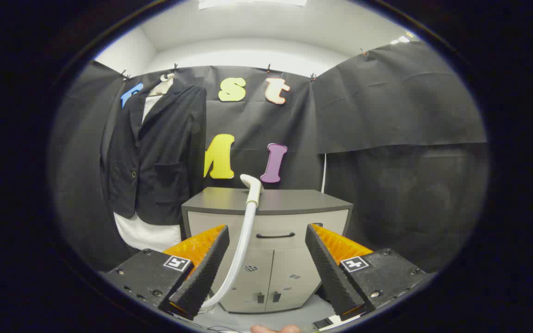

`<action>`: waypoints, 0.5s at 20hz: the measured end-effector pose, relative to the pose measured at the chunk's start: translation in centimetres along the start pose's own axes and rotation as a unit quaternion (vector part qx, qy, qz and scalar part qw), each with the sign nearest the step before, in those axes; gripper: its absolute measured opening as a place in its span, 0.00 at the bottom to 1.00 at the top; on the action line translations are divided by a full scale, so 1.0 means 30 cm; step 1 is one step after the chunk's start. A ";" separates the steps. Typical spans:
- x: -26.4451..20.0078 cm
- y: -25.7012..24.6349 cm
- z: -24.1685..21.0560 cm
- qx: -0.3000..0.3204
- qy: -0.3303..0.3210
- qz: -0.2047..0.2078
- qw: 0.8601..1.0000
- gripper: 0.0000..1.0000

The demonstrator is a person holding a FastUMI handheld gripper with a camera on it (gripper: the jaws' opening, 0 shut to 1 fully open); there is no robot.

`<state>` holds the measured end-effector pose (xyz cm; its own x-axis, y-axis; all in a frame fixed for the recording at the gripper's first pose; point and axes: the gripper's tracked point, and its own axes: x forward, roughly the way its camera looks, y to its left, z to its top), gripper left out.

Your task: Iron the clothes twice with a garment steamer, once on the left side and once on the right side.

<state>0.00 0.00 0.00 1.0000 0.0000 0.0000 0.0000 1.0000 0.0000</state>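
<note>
Gripper view: our hand-held gripper (266,259) sits low in the frame, fingers spread wide and holding nothing. Between them a white steamer hose (243,245) rises to the steamer head (251,184) on the grey cabinet (266,222). Farther back, left of centre, we see the black jacket (155,152) hanging.

No readable words or numbers. A square black-and-white marker sits on each finger of the gripper (266,240), whose jaws stand wide apart.

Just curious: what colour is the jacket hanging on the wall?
Black, over a white garment, seen in the gripper view: jacket, beyond the open claw.
</note>
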 end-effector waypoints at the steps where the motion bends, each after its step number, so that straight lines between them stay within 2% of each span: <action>1: 0.004 -0.004 0.001 0.000 -0.001 -0.001 1.000 1.00; 10: 0.006 -0.018 0.002 0.008 -0.005 -0.003 1.000 1.00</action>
<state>0.18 -0.55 0.07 0.9999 -0.0063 0.0100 0.0061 0.9999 0.0160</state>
